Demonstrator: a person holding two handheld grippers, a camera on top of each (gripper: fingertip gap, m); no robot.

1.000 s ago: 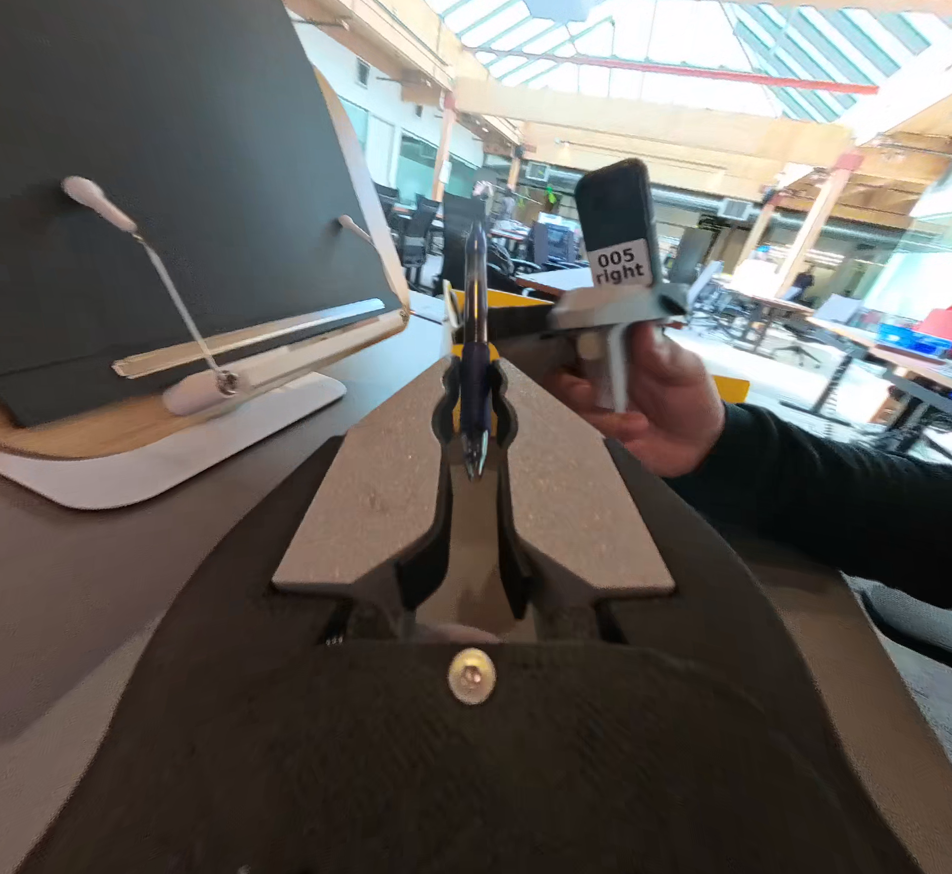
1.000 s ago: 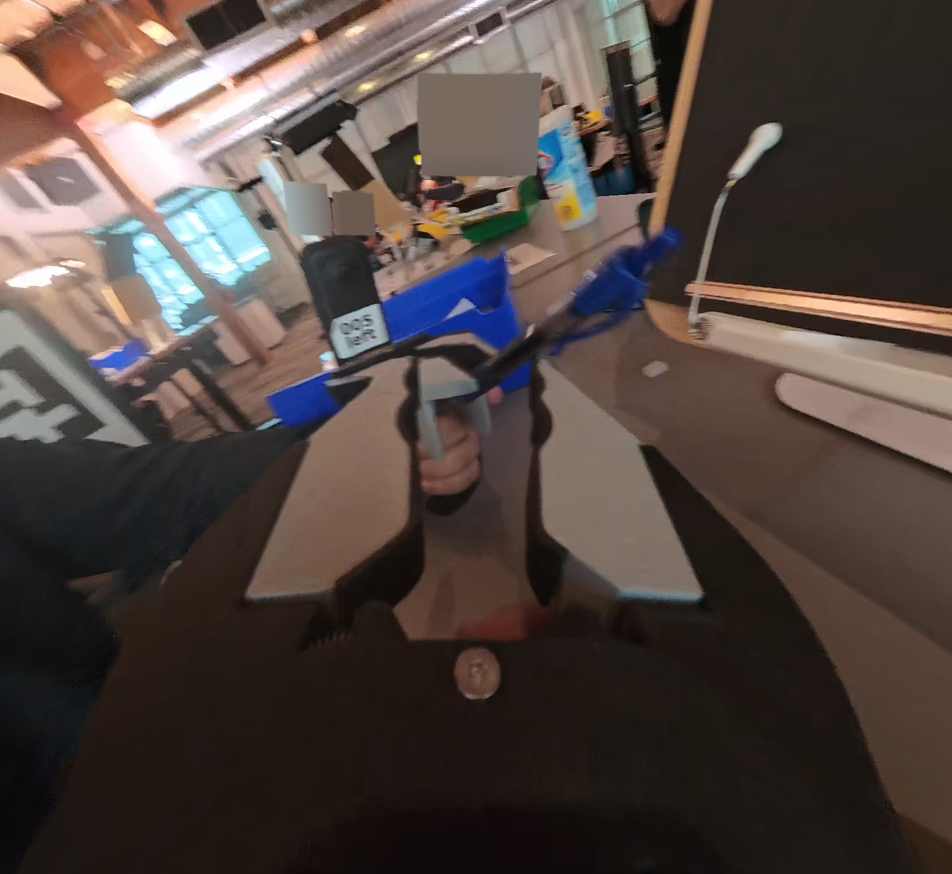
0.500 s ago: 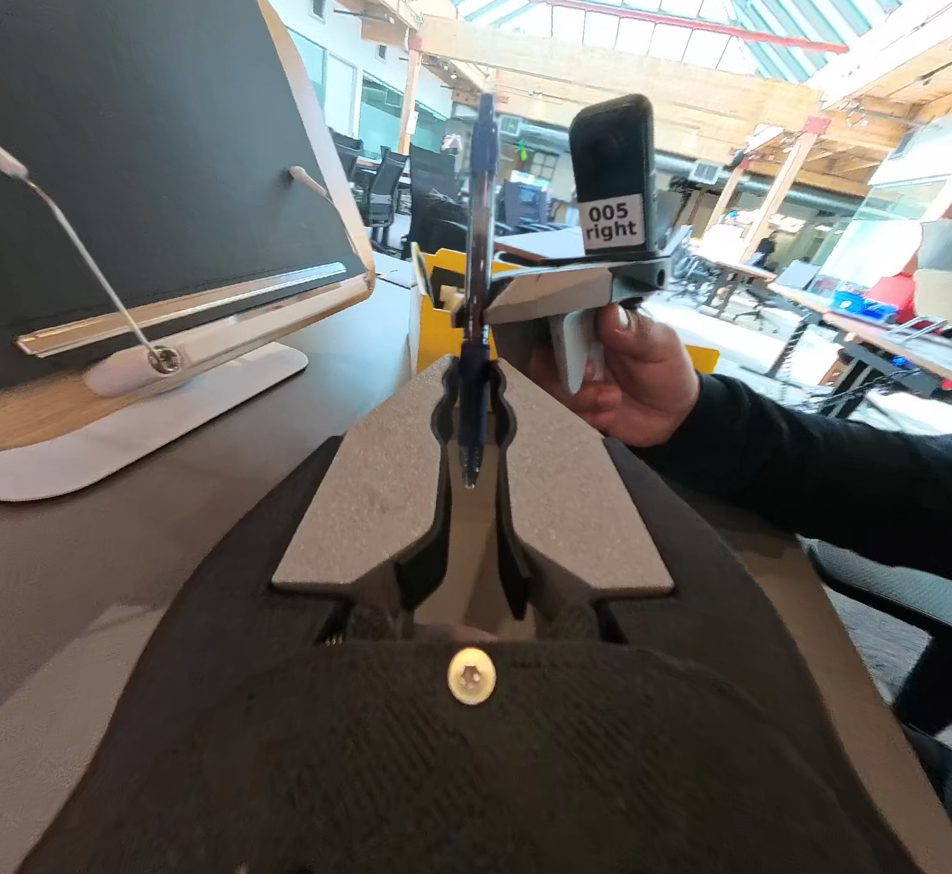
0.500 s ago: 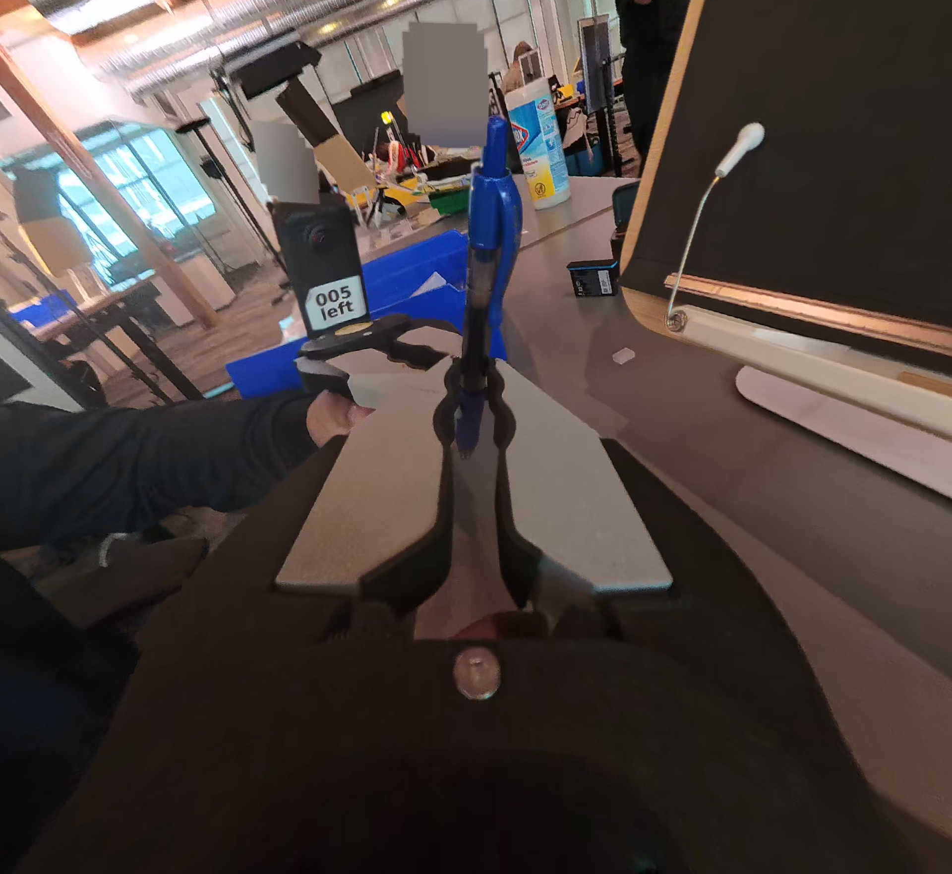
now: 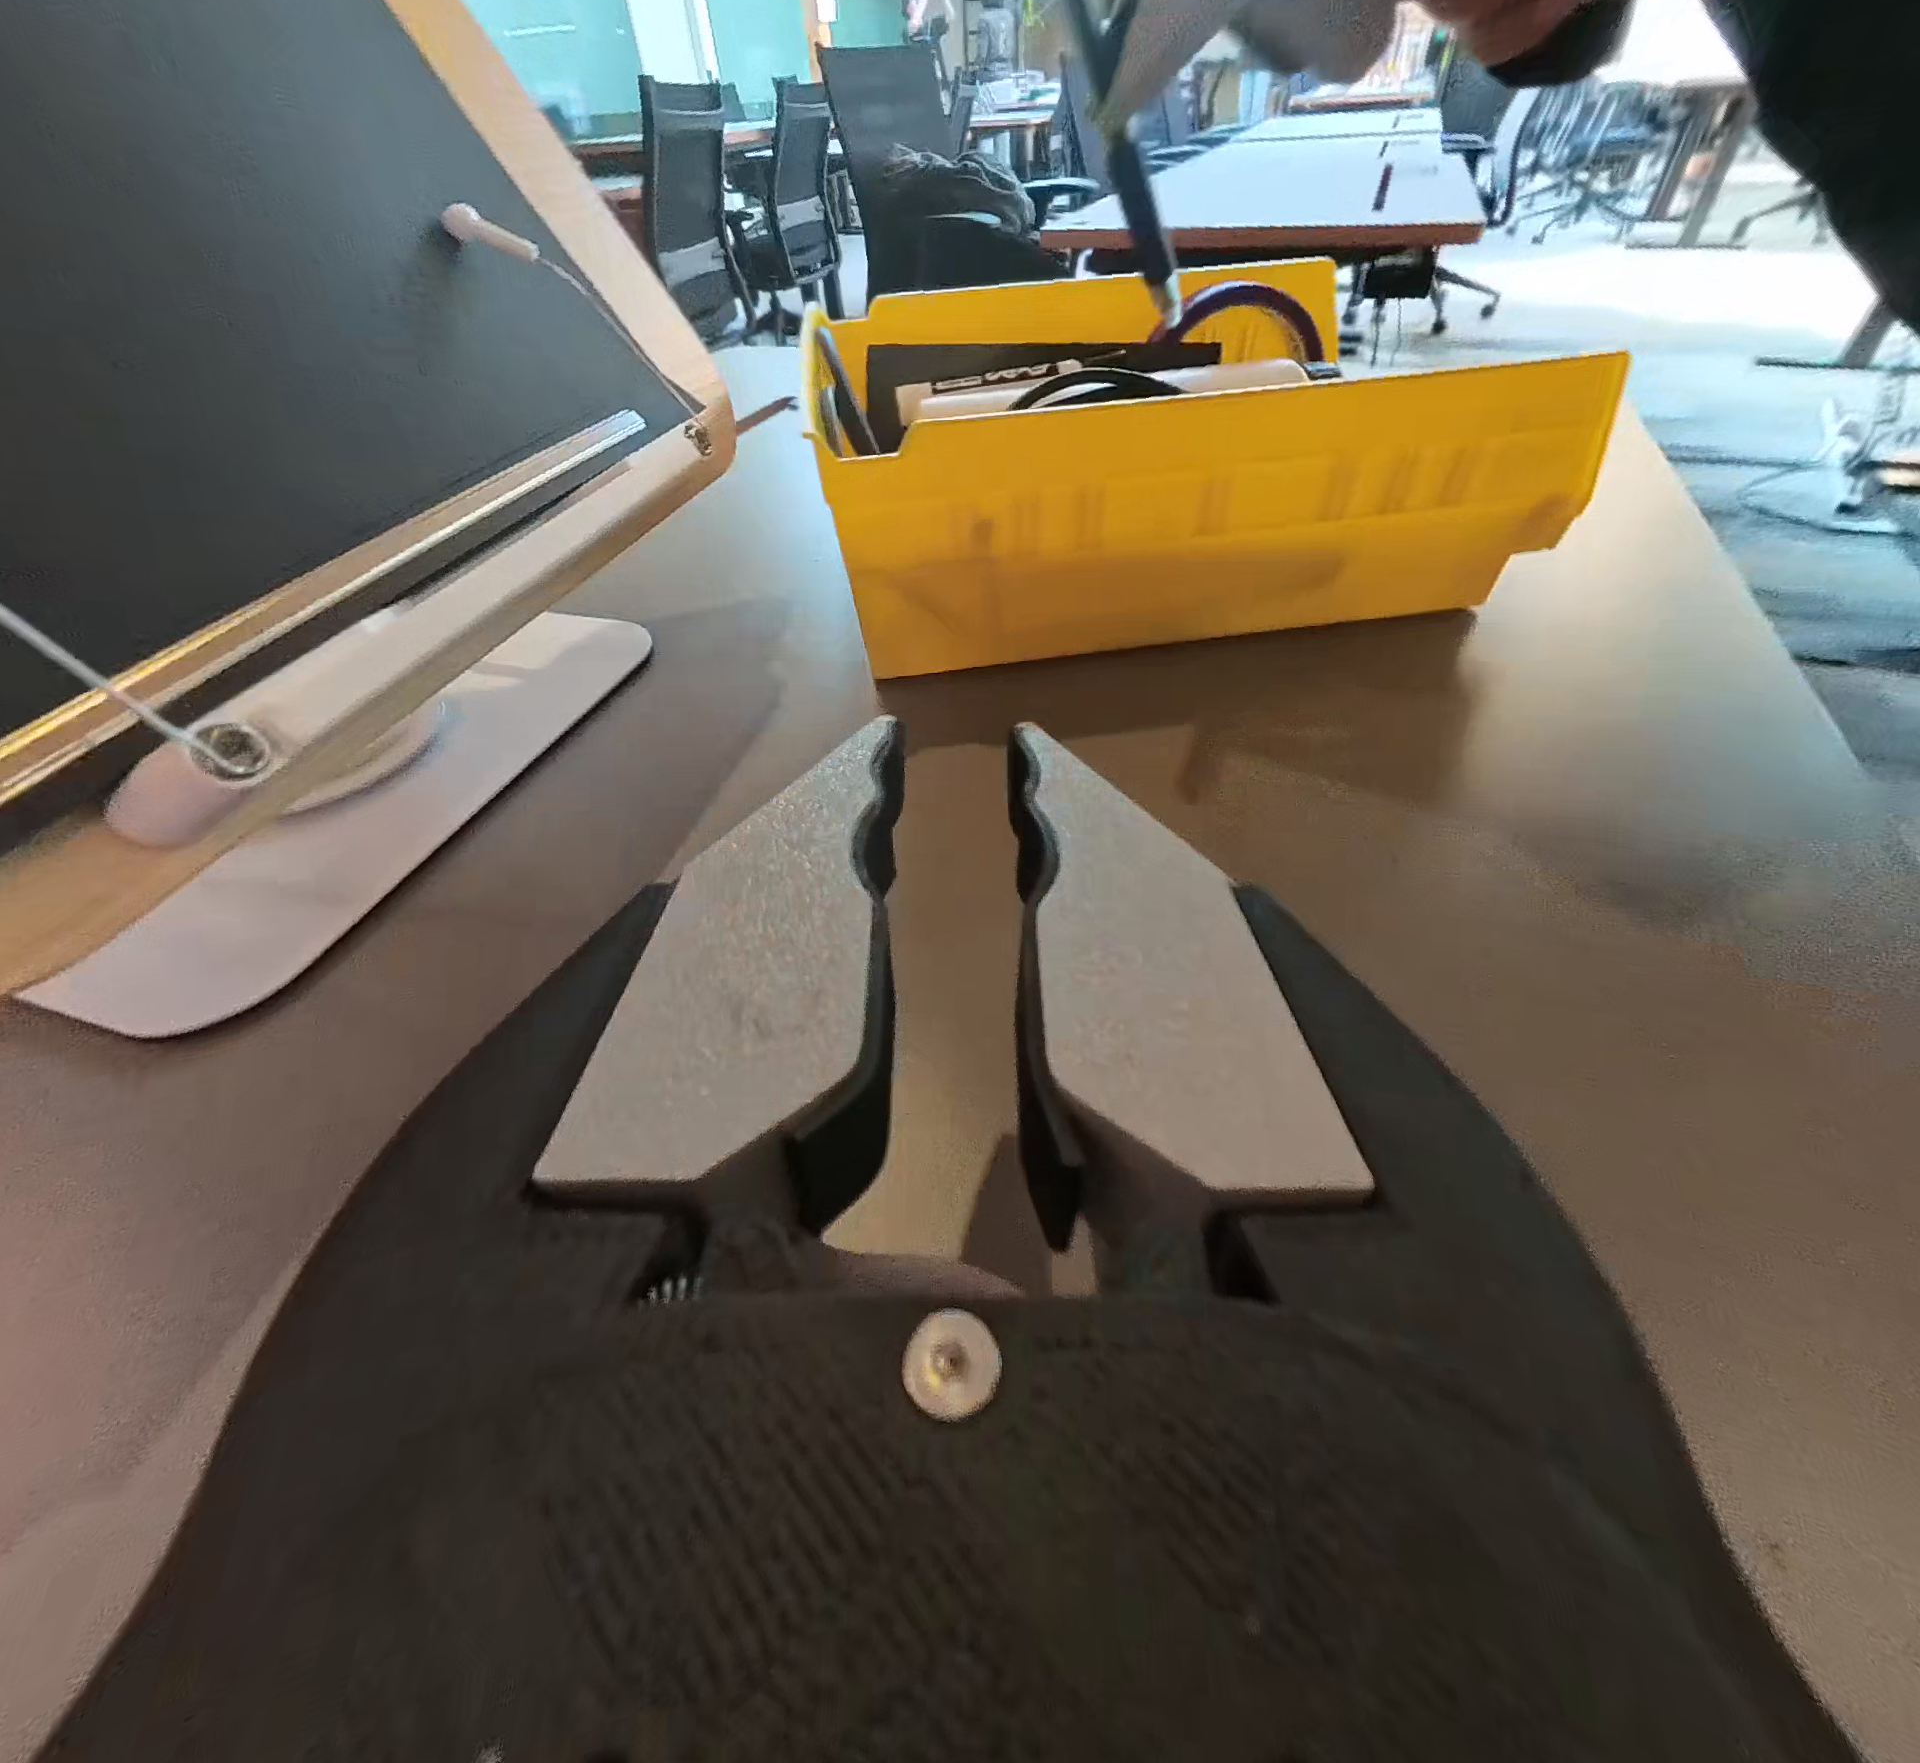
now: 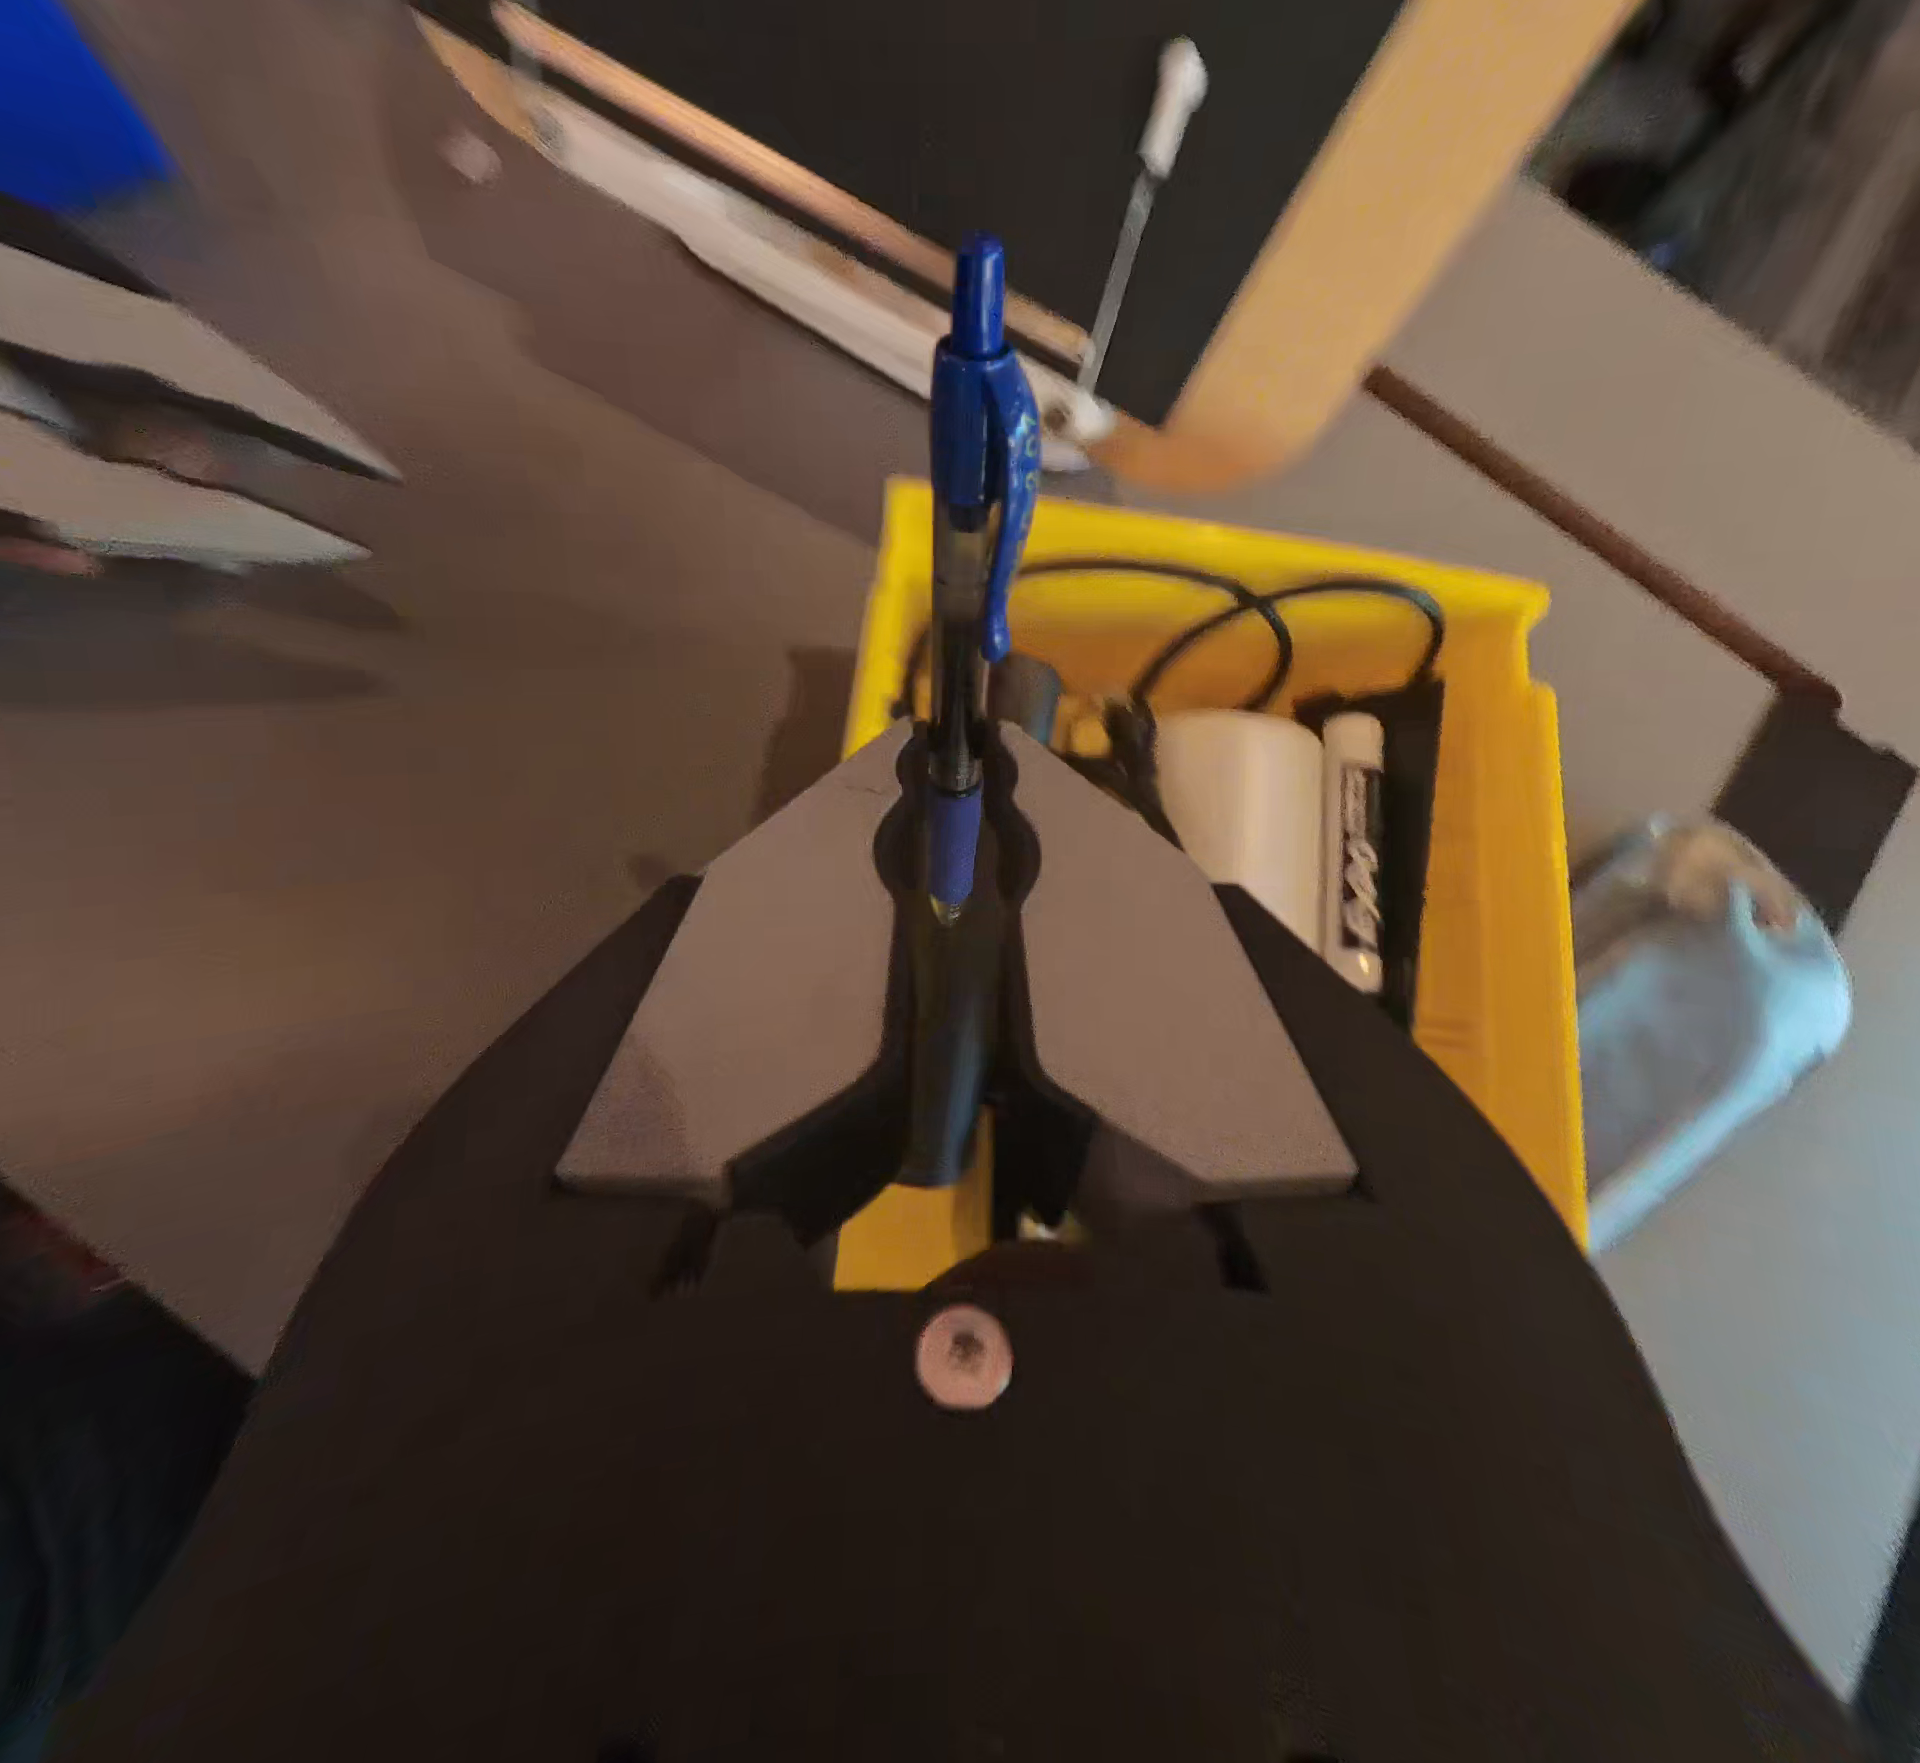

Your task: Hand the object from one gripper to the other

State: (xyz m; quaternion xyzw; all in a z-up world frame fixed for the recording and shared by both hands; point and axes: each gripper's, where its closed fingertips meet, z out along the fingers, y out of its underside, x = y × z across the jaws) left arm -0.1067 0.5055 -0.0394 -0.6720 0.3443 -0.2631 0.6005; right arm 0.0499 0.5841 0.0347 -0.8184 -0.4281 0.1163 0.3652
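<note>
A blue click pen is clamped between the fingers of my right gripper. It hangs over a yellow bin, and the view is blurred. In the left wrist view the right gripper sits high at the upper right in a person's hand. There the pen points tip down just above the yellow bin. My left gripper is open and empty, low over the brown table, short of the bin. Its fingers show blurred at the left of the right wrist view.
A book stand with a black board, wooden rim and white base stands at the left, close to the bin. The bin holds a marker, a white cylinder and a black cable. A clear plastic object lies right of the bin. The grippers' ends are close to 20 cm from one another.
My left gripper has let go of the pen, opened and dropped low over the table. My right gripper has kept the pen and carried it over the yellow bin, tilted downward.
</note>
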